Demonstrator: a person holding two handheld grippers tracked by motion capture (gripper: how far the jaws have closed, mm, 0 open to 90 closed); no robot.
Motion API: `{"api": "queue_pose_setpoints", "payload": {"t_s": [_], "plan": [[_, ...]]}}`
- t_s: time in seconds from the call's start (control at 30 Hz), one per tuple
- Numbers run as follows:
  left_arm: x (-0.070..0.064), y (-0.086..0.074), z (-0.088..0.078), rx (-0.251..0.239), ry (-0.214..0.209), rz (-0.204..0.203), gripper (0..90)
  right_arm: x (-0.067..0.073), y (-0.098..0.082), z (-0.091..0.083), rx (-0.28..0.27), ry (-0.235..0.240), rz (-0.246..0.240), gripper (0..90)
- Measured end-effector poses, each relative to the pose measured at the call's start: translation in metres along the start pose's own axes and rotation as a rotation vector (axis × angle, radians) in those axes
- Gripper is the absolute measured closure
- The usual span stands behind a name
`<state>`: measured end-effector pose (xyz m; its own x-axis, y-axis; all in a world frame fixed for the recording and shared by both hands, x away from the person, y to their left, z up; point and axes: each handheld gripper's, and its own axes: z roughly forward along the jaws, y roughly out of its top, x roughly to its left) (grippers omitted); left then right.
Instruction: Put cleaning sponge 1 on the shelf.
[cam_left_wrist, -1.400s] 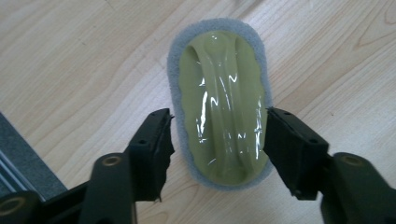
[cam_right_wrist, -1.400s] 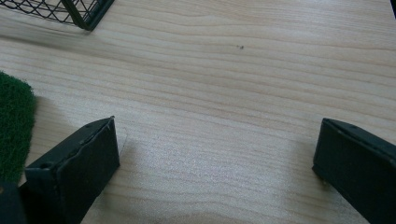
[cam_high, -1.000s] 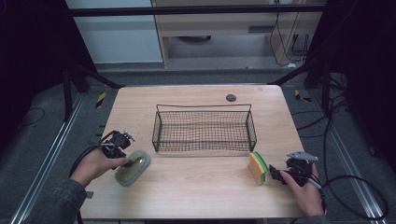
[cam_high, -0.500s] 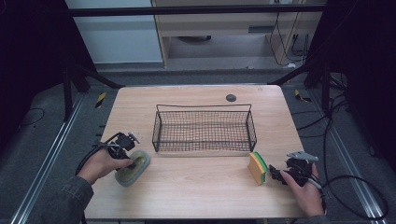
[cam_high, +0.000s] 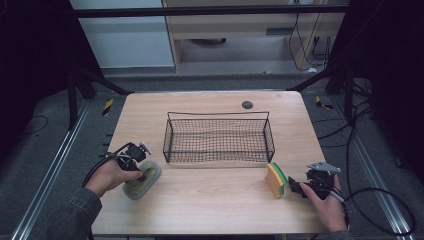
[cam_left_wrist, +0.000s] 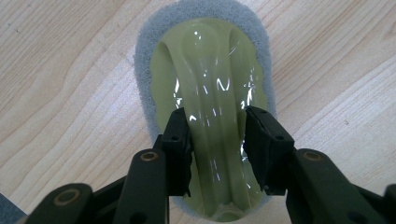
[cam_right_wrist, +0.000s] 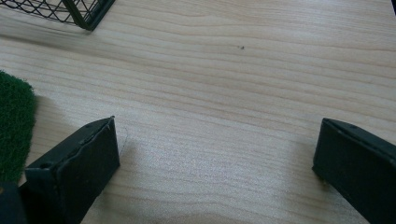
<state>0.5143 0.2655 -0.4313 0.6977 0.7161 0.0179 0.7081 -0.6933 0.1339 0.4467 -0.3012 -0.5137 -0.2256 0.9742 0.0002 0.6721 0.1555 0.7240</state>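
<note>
A grey scrubbing pad with a glossy pale-green handle (cam_high: 134, 189) lies flat on the table at the near left, seen close up in the left gripper view (cam_left_wrist: 210, 70). My left gripper (cam_high: 143, 174) (cam_left_wrist: 217, 133) straddles that handle from above. Its jaws have just been closing, and both pads now press on the handle's sides. A yellow-and-green sponge (cam_high: 276, 179) stands on edge at the near right. My right gripper (cam_high: 295, 188) (cam_right_wrist: 215, 154) rests just right of it, open wide over bare wood. The sponge's green face (cam_right_wrist: 14, 121) shows beyond the left jaw.
A black wire basket (cam_high: 217, 114) stands mid-table between the two hands, and its corner (cam_right_wrist: 84, 11) shows in the right gripper view. A small dark round disc (cam_high: 247, 104) sits behind it. Bare wooden table (cam_high: 215, 205) lies in front of the basket.
My left gripper has shifted slightly onto the scrubbing pad and its jaws have closed in on the green handle. The right gripper and the sponge have stayed put.
</note>
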Motion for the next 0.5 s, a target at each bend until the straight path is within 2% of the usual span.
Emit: {"api": "queue_pose_setpoints", "payload": {"t_s": [0.2, 0.37, 0.5], "plan": [[0.003, 0.000, 0.000, -0.003, -0.004, 0.001, 68.7, 0.000, 0.000, 0.000, 0.000, 0.000, 0.000, 0.5], [0.003, -0.001, -0.008, -0.017, -0.007, 0.029, 70.3, 0.000, 0.000, 0.000, 0.000, 0.000, 0.000, 0.5], [0.001, -0.002, -0.016, -0.026, 0.006, 0.068, 70.4, 0.000, 0.000, 0.000, 0.000, 0.000, 0.000, 0.5]]}}
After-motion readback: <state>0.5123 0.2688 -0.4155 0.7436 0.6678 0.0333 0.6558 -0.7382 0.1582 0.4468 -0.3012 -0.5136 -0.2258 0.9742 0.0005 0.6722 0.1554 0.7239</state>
